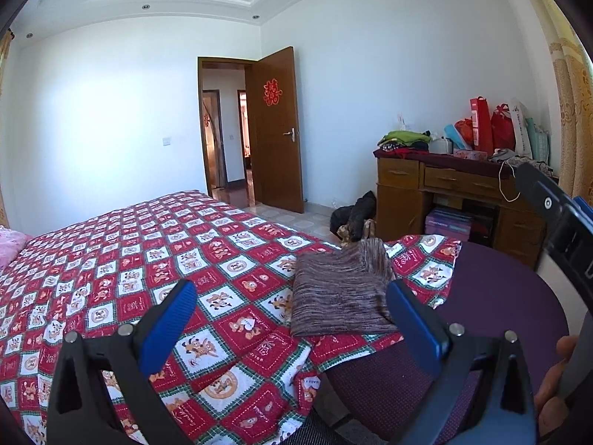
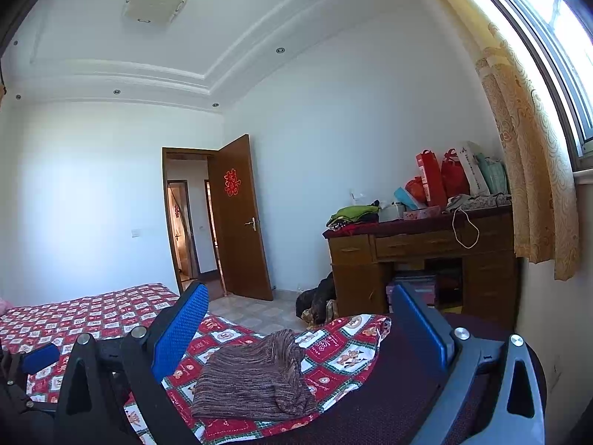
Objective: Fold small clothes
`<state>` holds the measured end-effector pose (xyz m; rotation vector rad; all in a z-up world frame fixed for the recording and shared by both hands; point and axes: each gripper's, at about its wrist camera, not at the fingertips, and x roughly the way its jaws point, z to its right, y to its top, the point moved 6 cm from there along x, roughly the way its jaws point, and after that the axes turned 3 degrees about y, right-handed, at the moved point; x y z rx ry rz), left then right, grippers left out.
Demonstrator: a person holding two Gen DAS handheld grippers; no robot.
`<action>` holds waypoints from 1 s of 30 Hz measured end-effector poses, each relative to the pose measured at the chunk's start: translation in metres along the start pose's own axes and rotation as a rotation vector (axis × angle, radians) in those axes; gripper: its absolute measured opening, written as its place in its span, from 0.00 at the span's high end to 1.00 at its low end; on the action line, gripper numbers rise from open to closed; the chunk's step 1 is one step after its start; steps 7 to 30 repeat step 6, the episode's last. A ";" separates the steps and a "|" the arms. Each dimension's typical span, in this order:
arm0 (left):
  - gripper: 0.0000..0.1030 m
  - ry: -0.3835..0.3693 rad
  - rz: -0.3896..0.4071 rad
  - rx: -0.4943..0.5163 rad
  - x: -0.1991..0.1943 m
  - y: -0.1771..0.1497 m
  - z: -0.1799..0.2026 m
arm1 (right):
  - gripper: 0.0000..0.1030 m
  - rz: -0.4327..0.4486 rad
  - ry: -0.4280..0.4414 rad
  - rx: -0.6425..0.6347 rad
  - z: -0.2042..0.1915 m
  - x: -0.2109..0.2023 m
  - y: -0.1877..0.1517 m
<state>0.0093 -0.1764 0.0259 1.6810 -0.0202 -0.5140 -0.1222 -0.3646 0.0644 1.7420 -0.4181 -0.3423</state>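
Both tongs hang wide open and hold nothing: the left tongs (image 1: 292,315) and the right tongs (image 2: 296,319) hover above the bed's near corner, each with its blue pads spread well apart and no cloth between them.

Below them lies the garment (image 1: 341,293), a brown-striped knit piece, on the checked bedspread (image 1: 148,252) close to the corner of the bed, just beside the edge where the spread drapes down. It already looks folded into a rough rectangle, with one end bunched up and rising a little toward the far side. A dark purple surface (image 1: 500,289) sits beside the corner; I cannot tell what it is.

I judge the knit to be light, soft and limp, with some stretch. It will sag and slide if I lift it by one point, and a loose top layer may peel away from the rest. So I would pinch through all layers at two corners of one short edge, one with each pair, and keep it low over the bed. The bunched end probably needs smoothing flat first.
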 end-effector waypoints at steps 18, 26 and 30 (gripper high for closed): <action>0.00 -0.001 -0.008 -0.001 0.001 0.000 -0.001 | 0.03 -0.011 -0.001 0.001 0.001 0.002 -0.003; 0.00 -0.001 -0.008 -0.001 0.001 0.000 -0.001 | 0.03 -0.011 -0.001 0.001 0.001 0.002 -0.003; 0.00 -0.001 -0.008 -0.001 0.001 0.000 -0.001 | 0.03 -0.011 -0.001 0.001 0.001 0.002 -0.003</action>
